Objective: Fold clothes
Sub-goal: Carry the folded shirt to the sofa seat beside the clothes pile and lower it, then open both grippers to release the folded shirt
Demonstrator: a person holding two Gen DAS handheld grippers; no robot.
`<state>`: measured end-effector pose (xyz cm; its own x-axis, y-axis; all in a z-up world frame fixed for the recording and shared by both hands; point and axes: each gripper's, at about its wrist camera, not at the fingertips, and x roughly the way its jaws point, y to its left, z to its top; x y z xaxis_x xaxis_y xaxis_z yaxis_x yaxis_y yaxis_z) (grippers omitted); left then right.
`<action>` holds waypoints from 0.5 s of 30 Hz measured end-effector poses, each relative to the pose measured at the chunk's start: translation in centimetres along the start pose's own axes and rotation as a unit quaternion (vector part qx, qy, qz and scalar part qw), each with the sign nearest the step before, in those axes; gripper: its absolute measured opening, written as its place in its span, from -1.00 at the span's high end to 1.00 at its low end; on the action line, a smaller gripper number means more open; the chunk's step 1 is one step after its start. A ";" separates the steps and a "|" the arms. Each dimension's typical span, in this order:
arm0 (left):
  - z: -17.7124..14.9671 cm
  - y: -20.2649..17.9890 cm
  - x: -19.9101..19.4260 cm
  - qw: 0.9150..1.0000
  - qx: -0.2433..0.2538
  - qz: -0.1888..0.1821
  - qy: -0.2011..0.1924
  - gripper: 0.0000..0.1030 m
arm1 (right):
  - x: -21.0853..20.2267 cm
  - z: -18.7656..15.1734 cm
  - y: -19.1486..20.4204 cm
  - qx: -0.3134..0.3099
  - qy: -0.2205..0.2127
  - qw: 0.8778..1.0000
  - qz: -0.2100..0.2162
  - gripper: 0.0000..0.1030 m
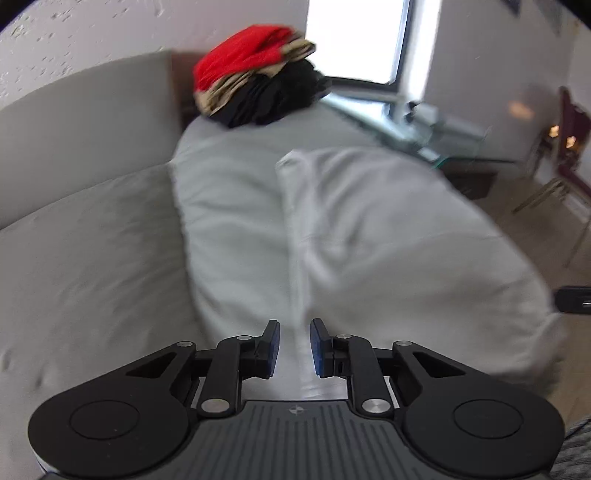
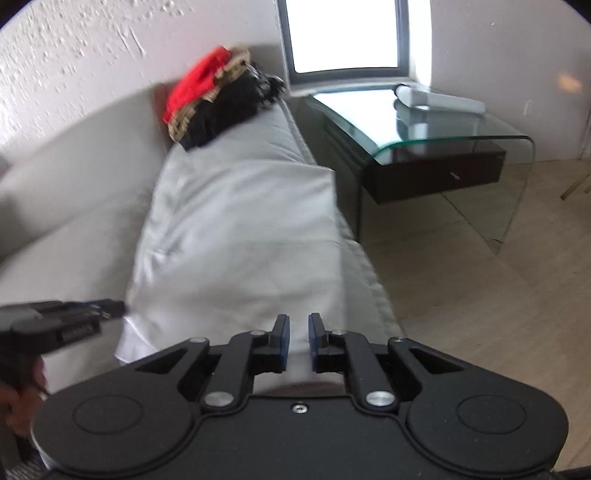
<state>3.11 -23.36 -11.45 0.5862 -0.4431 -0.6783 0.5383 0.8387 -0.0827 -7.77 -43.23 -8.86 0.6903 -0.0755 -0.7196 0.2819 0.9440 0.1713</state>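
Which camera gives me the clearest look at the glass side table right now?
The right wrist view. There the glass side table shows whole and fairly sharp beside the sofa: curved top, bent glass leg, dark drawer beneath. In the left wrist view the table is a blurred sliver near the window, partly hidden behind the white garment.

Each wrist camera sits behind its gripper, angled down along a grey sofa (image 1: 92, 240) toward the far window (image 2: 343, 33). Both views share the white garment (image 1: 388, 236) and far clothes pile (image 2: 218, 96).
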 end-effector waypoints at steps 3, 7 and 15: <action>0.0 -2.6 1.0 0.999 0.016 -0.024 0.017 0.55 | 1.7 -0.1 1.1 -0.002 0.027 0.999 0.019 0.79; -0.9 -3.8 2.5 0.997 0.001 -0.017 0.072 0.55 | 2.9 -1.7 2.0 -0.008 0.065 0.998 0.005 0.79; -0.7 -2.5 -3.3 0.995 -0.026 0.014 0.095 0.25 | -2.3 -2.7 2.0 0.049 0.070 0.996 0.036 0.68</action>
<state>-0.55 -23.79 -9.53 0.4727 -0.3553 -0.8064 0.4889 0.8671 -0.0955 -10.57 -40.34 -8.72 0.6136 0.0421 -0.7885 0.3038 0.9091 0.2849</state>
